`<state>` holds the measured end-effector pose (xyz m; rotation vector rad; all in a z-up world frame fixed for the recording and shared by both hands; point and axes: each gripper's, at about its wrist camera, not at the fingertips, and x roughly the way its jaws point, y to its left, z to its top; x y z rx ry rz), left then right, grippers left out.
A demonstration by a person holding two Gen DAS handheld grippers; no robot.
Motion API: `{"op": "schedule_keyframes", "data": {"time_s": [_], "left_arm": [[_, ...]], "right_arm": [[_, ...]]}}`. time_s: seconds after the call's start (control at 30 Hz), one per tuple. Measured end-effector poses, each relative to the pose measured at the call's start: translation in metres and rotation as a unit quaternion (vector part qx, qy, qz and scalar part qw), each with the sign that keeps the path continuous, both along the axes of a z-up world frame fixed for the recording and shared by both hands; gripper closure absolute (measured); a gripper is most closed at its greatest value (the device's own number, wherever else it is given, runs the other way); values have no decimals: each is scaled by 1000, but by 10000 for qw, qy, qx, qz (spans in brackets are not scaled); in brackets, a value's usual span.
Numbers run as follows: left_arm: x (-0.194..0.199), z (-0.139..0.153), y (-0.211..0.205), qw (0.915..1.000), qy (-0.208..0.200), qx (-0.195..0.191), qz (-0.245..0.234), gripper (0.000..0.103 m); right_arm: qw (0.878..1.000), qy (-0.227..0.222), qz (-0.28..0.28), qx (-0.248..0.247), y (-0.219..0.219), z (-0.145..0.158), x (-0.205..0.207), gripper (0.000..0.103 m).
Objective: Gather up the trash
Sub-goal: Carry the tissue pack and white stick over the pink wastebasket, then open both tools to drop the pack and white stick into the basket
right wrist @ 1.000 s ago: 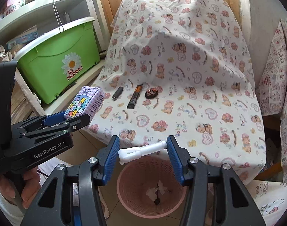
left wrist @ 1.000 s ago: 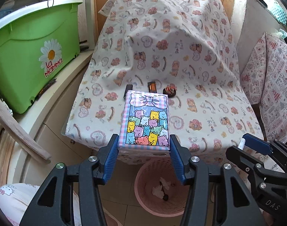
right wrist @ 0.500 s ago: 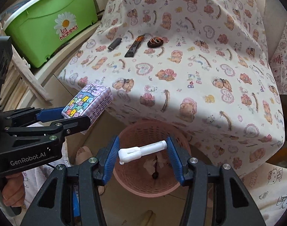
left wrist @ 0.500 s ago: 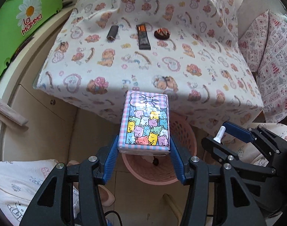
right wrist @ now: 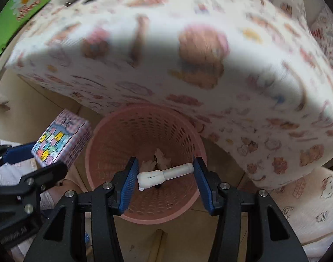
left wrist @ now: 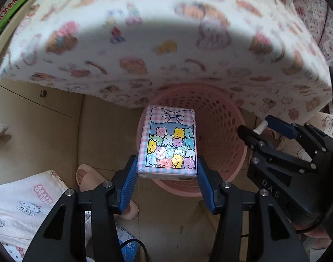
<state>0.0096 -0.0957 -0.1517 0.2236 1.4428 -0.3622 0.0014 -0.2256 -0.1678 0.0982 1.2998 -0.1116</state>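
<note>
Right wrist view: right gripper (right wrist: 165, 175) clamps a white plastic piece (right wrist: 164, 174) above the pink basket (right wrist: 105, 144); beside it, left gripper (left wrist: 167, 171) clamps a tissue pack (left wrist: 169, 139).

Glossy pack (left wrist: 168, 144) — perforated plastic basket (left wrist: 221, 118)

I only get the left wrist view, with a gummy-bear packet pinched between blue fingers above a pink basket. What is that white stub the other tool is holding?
Observer: A white plastic tube, clamped end to end by the right gripper, lying crosswise between its fingers.
Operator: Is it over the basket?
Observer: Yes, the right wrist view looks down past the tube into the pink basket.
Operator: Anything inside already? My packet blocks the bottom.
Observer: A few crumpled pale scraps lie at the bottom.
Operator: And my packet?
Observer: From that side, the bear-print packet in the left gripper appears beside the basket's rim, not centred over the opening.
</note>
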Motion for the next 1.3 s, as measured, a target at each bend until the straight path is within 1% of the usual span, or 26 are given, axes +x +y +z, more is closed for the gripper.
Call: {"op": "schedule_keyframes", "data": {"time_s": [0.1, 0.2, 0.37, 0.47, 0.53, 0.77, 0.8, 0.83, 0.9, 0.93, 0.97, 1.03, 1.17, 1.3], "left_arm": [[5, -23, -4, 9995, 271, 159, 54, 52], [13, -44, -4, 9982, 544, 227, 146, 52], [22, -77, -12, 9957, 791, 436, 214, 52], [26, -95, -6, 9923, 1092, 495, 308, 52], [28, -103, -4, 9908, 1185, 547, 359, 52], [32, -105, -4, 9902, 1247, 468, 426, 51], [32, -104, -3, 9901, 1254, 449, 448, 51], [34, -105, -3, 9899, 1258, 461, 464, 49], [34, -105, -4, 9899, 1255, 464, 464, 46], [34, -105, -4, 9900, 1260, 449, 451, 42], [34, -104, -5, 9900, 1263, 438, 449, 40], [34, -102, -5, 9903, 1234, 433, 463, 37], [35, -97, -4, 9918, 1113, 440, 455, 36], [37, -86, -4, 9934, 952, 425, 480, 35]], "right_arm": [[9998, 130, -124, 41, -3, -14, 2, 49], [9995, 194, -231, 57, -6, -26, 5, 49], [9981, 453, -415, 54, -8, -48, 9, 49], [9974, 602, -386, 69, -9, -57, 7, 49], [9973, 641, -342, 60, -8, -59, 6, 49], [9970, 715, -294, 14, -7, -65, 3, 48], [9970, 722, -295, -14, -8, -66, 4, 47], [9969, 724, -308, -25, -8, -67, 5, 42], [9971, 657, -385, -43, -10, -64, 6, 36], [9972, 626, -401, -37, -11, -63, 5, 35], [9973, 610, -407, -28, -13, -61, 6, 35], [9973, 600, -416, -31, -14, -60, 7, 35], [9973, 578, -460, -41, -16, -58, 7, 32], [9973, 505, -536, -48, -19, -52, 7, 32]]}}
